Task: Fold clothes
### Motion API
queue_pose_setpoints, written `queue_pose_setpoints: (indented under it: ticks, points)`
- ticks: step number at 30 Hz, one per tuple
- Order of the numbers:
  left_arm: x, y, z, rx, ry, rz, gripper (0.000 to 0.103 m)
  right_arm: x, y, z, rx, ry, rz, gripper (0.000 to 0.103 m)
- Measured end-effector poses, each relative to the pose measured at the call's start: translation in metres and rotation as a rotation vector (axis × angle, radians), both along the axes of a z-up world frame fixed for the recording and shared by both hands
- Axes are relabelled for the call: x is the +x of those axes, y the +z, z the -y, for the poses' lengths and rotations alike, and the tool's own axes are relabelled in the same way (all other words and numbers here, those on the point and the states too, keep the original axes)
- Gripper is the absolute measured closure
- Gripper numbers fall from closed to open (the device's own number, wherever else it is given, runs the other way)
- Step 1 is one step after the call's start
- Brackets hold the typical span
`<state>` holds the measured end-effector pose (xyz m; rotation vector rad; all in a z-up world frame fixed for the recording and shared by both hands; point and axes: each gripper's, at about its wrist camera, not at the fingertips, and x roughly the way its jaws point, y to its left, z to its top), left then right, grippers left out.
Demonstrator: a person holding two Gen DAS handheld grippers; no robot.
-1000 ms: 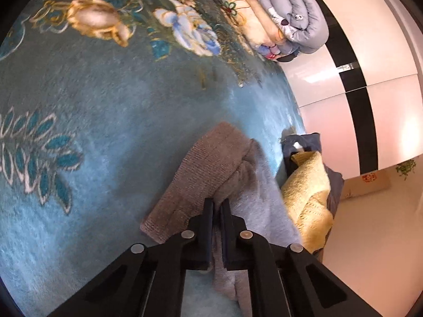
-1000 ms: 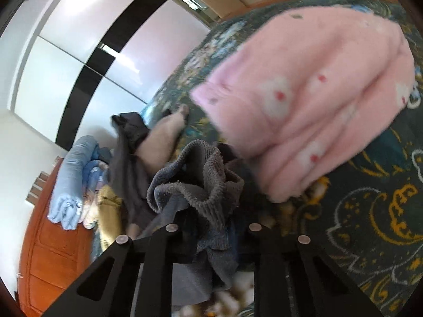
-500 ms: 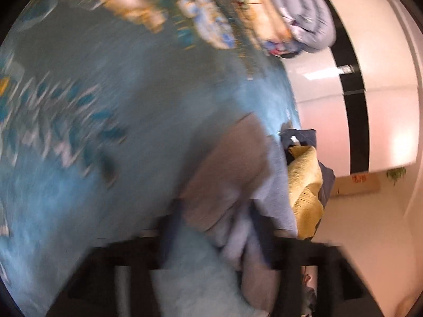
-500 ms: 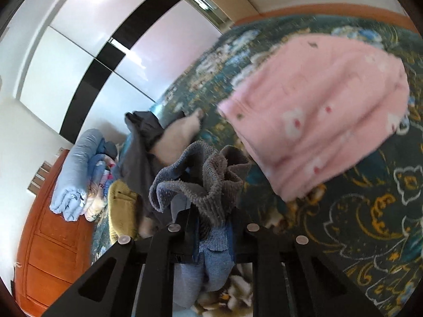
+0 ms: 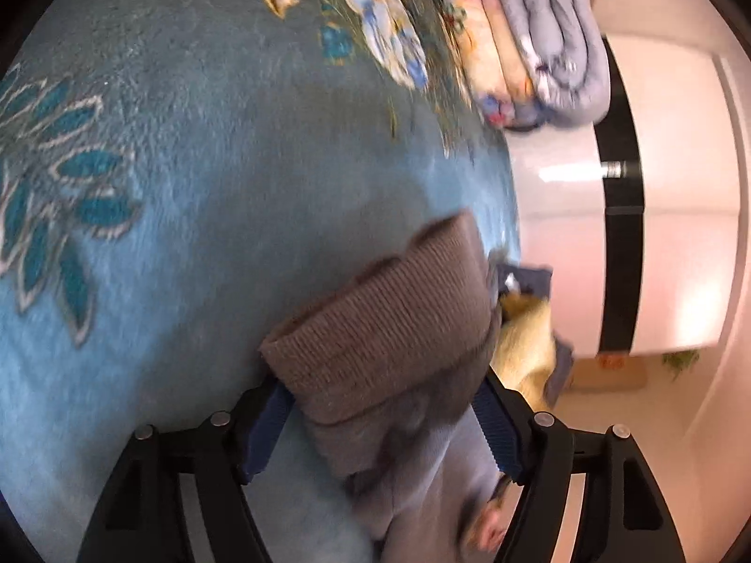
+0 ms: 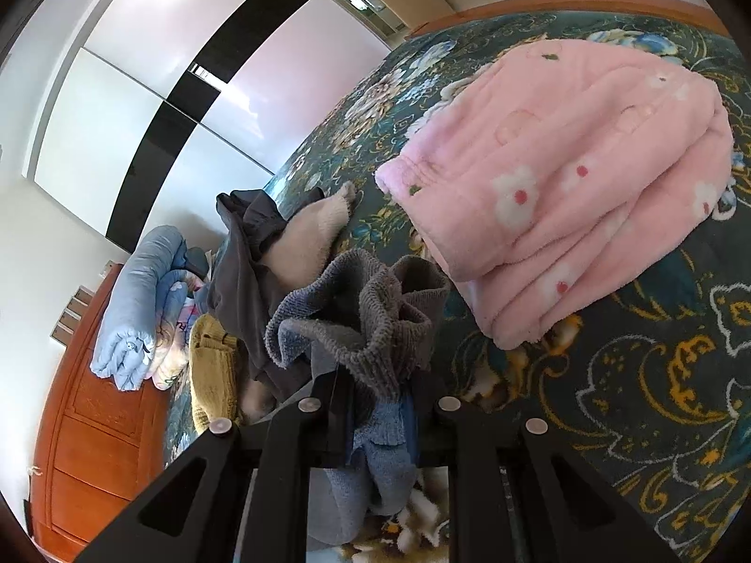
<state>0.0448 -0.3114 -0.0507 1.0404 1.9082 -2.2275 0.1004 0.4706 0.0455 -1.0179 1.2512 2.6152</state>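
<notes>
Teal floral bedspread (image 5: 197, 216) covers the bed under both grippers, its pattern of blue leaves and gold blooms running off toward a white wardrobe with a black stripe (image 6: 155, 108). Nearest the left wrist camera, the left gripper (image 5: 385, 427) has just been spreading its jaws; they stand wide apart with the ribbed cuff of the grey sweater (image 5: 389, 328) lying between them on the bedspread, the pads not pressing it. On the other side, the right gripper (image 6: 375, 403) is clamped on a bunched fold of the same grey knit, which stands up loosely above the fingers. Just beyond lie a dark grey garment (image 6: 244, 262), a cream fleece piece (image 6: 310, 239) and a yellow knit (image 6: 211, 366). Farther right rests a folded pink fleece garment with flowers (image 6: 577, 178). Rolled quilts (image 5: 540, 42) sit against the orange wooden headboard (image 6: 89, 431).
</notes>
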Motion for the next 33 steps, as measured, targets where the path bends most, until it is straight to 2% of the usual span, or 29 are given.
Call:
queue_pose_setpoints:
  ticks: [3, 8, 10, 15, 20, 22, 24, 26, 27, 30, 33]
  points:
    - [-0.008, 0.002, -0.001, -0.023, -0.005, -0.012, 0.031, -0.002, -0.006, -0.003, -0.005, -0.009, 0.013, 0.086]
    - [-0.006, -0.003, 0.002, -0.014, 0.038, 0.011, 0.069, -0.003, -0.014, -0.005, -0.028, -0.030, 0.023, 0.086]
    - [-0.006, -0.001, 0.003, -0.019, 0.041, 0.015, 0.075, -0.003, -0.012, -0.003, -0.019, -0.040, 0.028, 0.086]
    - [0.004, 0.029, 0.006, -0.036, 0.014, -0.046, 0.081, 0.000, 0.003, 0.000, 0.004, -0.069, 0.020, 0.086]
    - [0.027, 0.108, 0.029, -0.091, -0.045, -0.236, 0.082, 0.027, 0.052, -0.001, -0.018, -0.024, -0.138, 0.087]
    - [0.050, 0.125, 0.043, -0.127, -0.063, -0.291, 0.082, 0.047, 0.068, -0.002, -0.029, -0.003, -0.206, 0.087]
    - [0.074, 0.120, 0.053, -0.205, -0.082, -0.276, 0.081, 0.073, 0.069, -0.003, -0.028, 0.019, -0.249, 0.087]
    - [0.094, 0.091, 0.057, -0.276, -0.102, -0.179, 0.081, 0.091, 0.050, -0.002, -0.012, 0.045, -0.217, 0.087]
    - [0.104, 0.073, 0.060, -0.271, -0.103, -0.137, 0.081, 0.097, 0.034, -0.001, -0.010, 0.056, -0.175, 0.087]
    - [0.134, 0.021, 0.067, -0.191, -0.082, -0.049, 0.081, 0.109, -0.026, 0.001, -0.037, 0.074, -0.015, 0.087]
    - [0.144, 0.010, 0.069, -0.168, -0.066, -0.035, 0.081, 0.121, -0.057, -0.001, -0.081, 0.050, 0.034, 0.087]
